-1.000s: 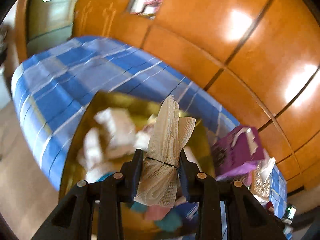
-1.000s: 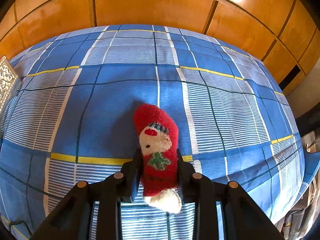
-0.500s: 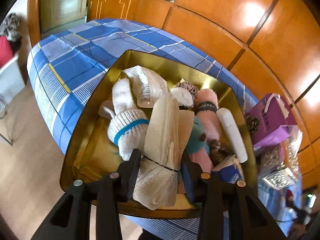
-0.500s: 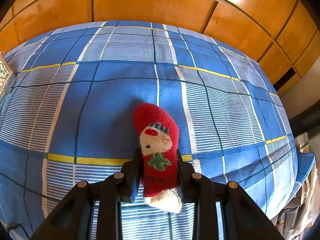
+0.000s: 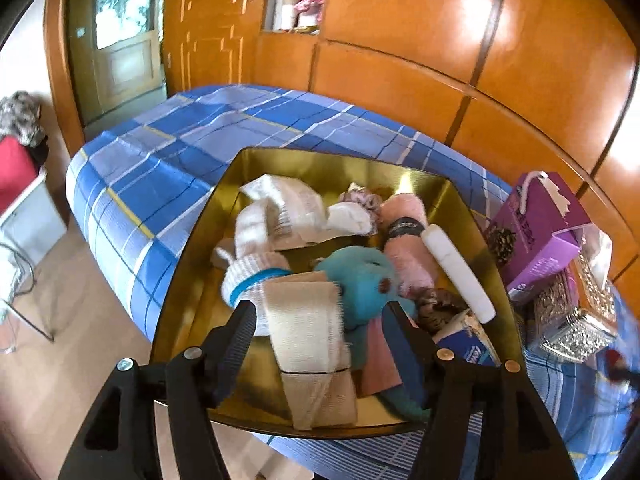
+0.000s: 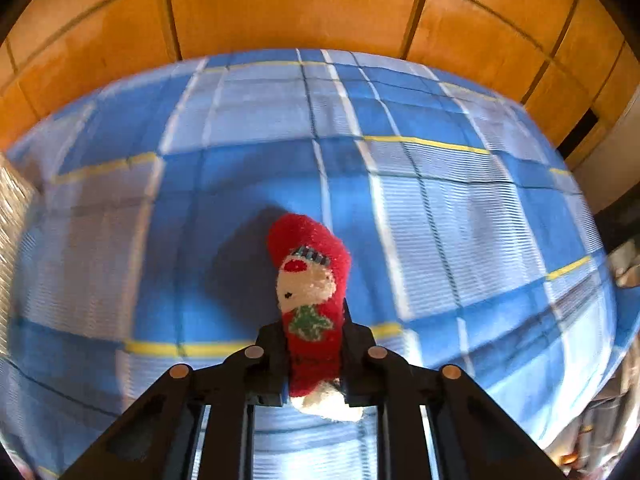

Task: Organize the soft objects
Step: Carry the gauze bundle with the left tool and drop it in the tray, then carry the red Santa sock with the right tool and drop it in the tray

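In the left wrist view my left gripper (image 5: 318, 320) is open over the near end of a gold tray (image 5: 452, 204). A beige gauze roll (image 5: 308, 336) tied with a black band lies loose between the spread fingers, in the tray. The tray holds several soft things: white socks (image 5: 256, 236), a teal plush (image 5: 364, 280), a pink rolled cloth (image 5: 404, 236), a white roll (image 5: 460, 272). In the right wrist view my right gripper (image 6: 316, 328) is shut on a red Christmas sock (image 6: 310, 276) with a snowman face, held above the blue checked bed (image 6: 440, 220).
A purple box (image 5: 540, 232) and a silver ornate box (image 5: 568, 320) stand right of the tray on the bed. Orange wooden panels (image 5: 420, 80) back the bed. A door (image 5: 124, 40) and floor lie to the left.
My left gripper has opened and let go of the gauze roll, which now lies in the tray. My right gripper has lifted and moved with the red sock; its view is blurred.
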A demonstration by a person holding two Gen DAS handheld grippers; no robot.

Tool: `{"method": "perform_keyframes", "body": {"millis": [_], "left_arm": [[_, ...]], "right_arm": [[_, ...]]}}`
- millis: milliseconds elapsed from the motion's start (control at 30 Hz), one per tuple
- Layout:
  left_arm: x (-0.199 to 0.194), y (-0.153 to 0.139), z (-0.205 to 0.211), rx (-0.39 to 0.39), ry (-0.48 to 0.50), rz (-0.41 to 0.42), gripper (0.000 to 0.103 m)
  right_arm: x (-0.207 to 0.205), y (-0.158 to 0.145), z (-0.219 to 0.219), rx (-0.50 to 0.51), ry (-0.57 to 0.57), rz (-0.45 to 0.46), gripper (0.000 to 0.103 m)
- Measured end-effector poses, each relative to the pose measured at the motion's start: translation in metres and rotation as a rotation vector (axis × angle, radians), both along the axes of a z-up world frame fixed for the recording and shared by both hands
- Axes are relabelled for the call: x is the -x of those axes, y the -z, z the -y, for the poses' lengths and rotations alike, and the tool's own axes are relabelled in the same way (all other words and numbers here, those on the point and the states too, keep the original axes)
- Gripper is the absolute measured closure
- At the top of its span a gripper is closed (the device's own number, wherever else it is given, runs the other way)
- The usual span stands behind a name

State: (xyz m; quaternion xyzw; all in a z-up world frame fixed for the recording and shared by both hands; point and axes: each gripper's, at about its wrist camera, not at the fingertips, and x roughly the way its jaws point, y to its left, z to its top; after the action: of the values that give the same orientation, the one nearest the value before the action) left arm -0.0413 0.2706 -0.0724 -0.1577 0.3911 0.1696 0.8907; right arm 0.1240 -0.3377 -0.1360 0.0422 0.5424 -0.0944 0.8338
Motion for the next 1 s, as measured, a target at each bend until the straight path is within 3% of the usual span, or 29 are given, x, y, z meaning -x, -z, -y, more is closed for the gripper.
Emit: {"method": "perform_keyframes", "body": {"millis": [67, 267, 567, 767, 1000], "left_arm": [[-0.001, -0.004, 0.005, -0.019, 0.018, 0.013, 0.032], [-0.003, -0.009, 0.014, -0.044, 0.047, 0.021, 0.031], [-0.005, -0.016, 0.026, -0.083, 0.071, 0.032, 0.031], [-0.004, -0.015, 0.03, -0.087, 0.072, 0.026, 0.03], [-0.003, -0.015, 0.029, -0.091, 0.063, 0.028, 0.03]], "right_arm": [[-0.011, -0.009, -0.007, 0.009, -0.019, 0.013, 0.087], [-0.054, -0.033, -0.041, 0.01, -0.098, 0.048, 0.087], [-0.107, -0.105, -0.144, -0.021, -0.308, 0.214, 0.087], [-0.099, -0.15, -0.223, -0.058, -0.497, 0.321, 0.087], [-0.051, -0.18, -0.292, -0.114, -0.712, 0.395, 0.087]]}}
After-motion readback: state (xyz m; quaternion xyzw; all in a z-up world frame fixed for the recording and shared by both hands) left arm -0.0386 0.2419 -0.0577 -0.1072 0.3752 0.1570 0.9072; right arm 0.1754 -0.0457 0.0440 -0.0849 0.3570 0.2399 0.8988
